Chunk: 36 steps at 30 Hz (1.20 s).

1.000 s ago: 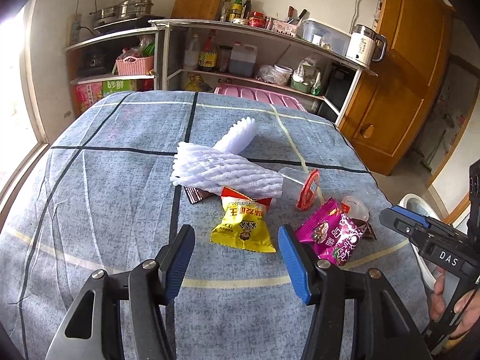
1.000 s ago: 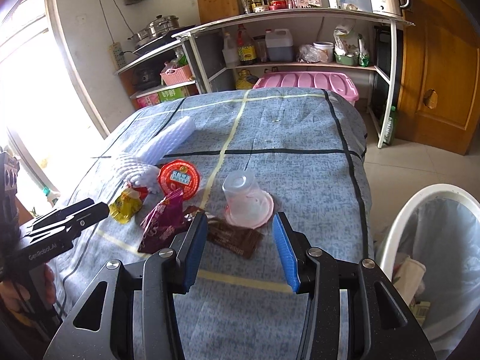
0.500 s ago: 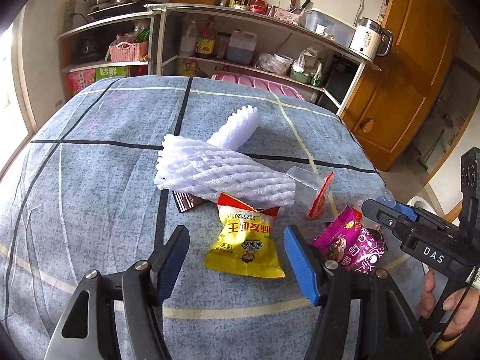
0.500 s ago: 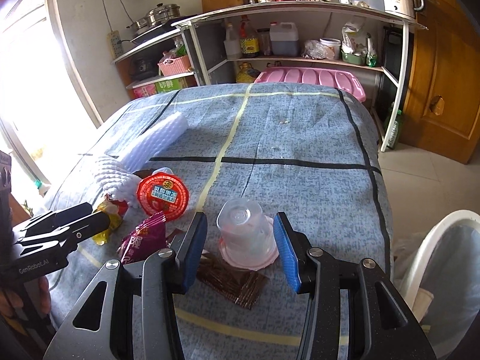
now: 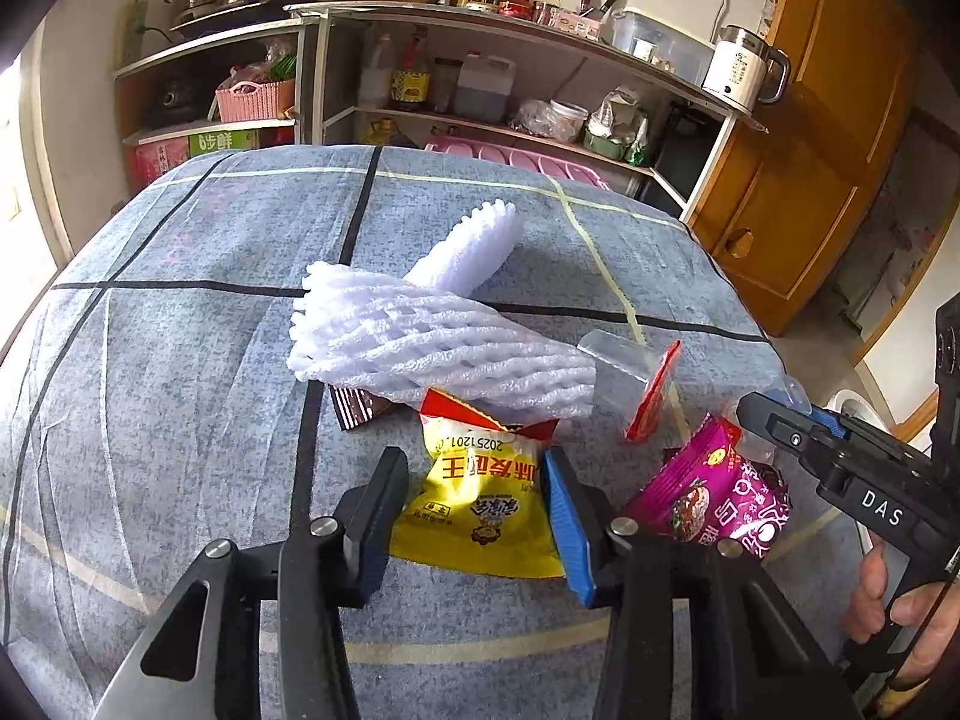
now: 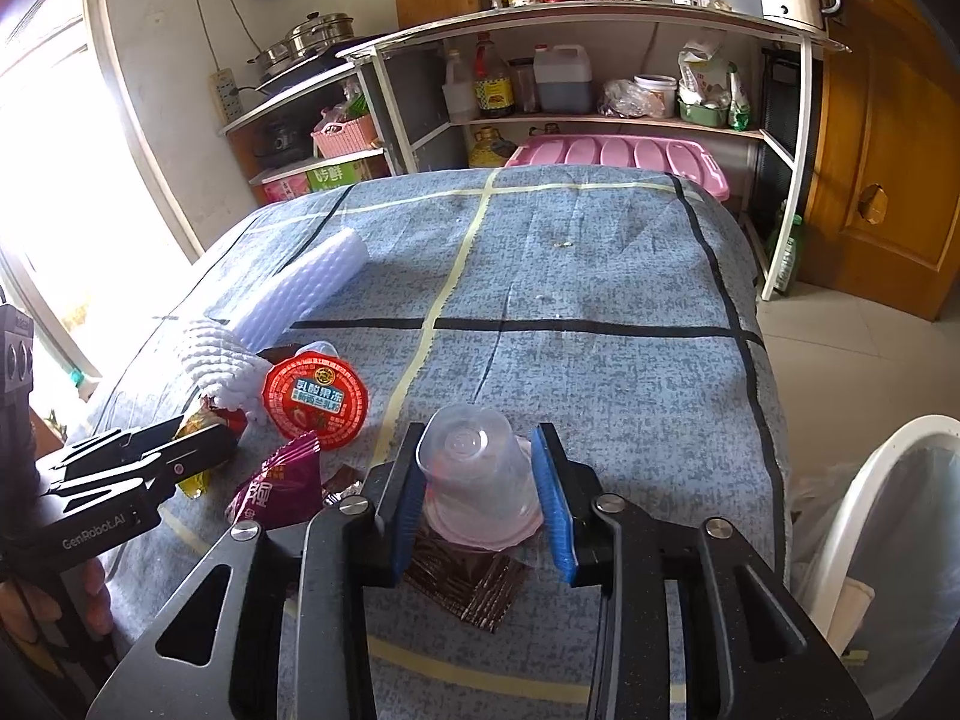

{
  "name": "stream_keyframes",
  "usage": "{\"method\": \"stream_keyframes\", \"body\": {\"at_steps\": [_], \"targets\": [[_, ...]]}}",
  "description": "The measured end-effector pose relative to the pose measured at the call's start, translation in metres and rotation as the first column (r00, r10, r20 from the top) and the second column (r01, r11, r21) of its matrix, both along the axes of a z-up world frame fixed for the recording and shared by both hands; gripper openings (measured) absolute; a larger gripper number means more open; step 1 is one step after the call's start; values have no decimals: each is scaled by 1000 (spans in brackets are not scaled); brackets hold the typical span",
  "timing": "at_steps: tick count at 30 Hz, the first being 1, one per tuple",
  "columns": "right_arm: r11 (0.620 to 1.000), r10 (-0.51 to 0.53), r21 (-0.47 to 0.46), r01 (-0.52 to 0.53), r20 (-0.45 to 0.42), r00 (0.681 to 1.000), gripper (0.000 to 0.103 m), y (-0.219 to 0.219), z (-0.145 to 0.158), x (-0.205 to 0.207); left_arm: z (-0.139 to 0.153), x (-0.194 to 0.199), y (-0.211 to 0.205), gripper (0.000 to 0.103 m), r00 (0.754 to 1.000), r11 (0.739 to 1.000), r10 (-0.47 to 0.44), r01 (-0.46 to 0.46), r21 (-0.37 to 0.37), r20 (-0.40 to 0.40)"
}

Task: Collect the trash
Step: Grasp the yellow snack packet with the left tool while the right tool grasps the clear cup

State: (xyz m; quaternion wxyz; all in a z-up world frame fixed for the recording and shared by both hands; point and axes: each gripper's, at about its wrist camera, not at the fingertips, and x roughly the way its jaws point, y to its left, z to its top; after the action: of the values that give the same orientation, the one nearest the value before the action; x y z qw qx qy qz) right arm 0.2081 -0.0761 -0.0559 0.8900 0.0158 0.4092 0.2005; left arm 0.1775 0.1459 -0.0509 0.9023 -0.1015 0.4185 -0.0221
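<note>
Left tongs (image 5: pixel 474 516) part open, blue ribbed pads either side of the crinkly yellow foil snack packet (image 5: pixel 480 510), w/ contact not clear; packet lies flat near the front edge of the surface (image 5: pixel 180 360), a blue-grey speckled cloth w/ black and cream lines; behind it a white foam mesh fruit sleeve (image 5: pixel 432 354), soft and ribbed; glossy magenta foil wrapper (image 5: pixel 714 492) crumpled toward the right edge. Right tongs (image 6: pixel 480 498) part open around the clear upturned plastic jelly cup (image 6: pixel 474 474), left pad touching its wall, right pad just off; cup sits on a brown ridged wrapper (image 6: pixel 474 588) by the right front corner; red round foil lid (image 6: pixel 316 396) nearby; white plastic bin (image 6: pixel 870 516) beside the surface.
</note>
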Motion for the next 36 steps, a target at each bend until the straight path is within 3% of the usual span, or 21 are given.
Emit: {"method": "stream_keyframes", "body": {"at_steps": [21, 36], "targets": [[998, -5, 57, 3, 48, 999, 34, -12, 20, -23, 29, -24, -10, 45, 998, 1000, 2, -3, 15, 56], [996, -36, 86, 28, 93, 995, 34, -47, 40, -56, 67, -41, -61, 45, 988, 996, -87, 86, 19, 126]]}}
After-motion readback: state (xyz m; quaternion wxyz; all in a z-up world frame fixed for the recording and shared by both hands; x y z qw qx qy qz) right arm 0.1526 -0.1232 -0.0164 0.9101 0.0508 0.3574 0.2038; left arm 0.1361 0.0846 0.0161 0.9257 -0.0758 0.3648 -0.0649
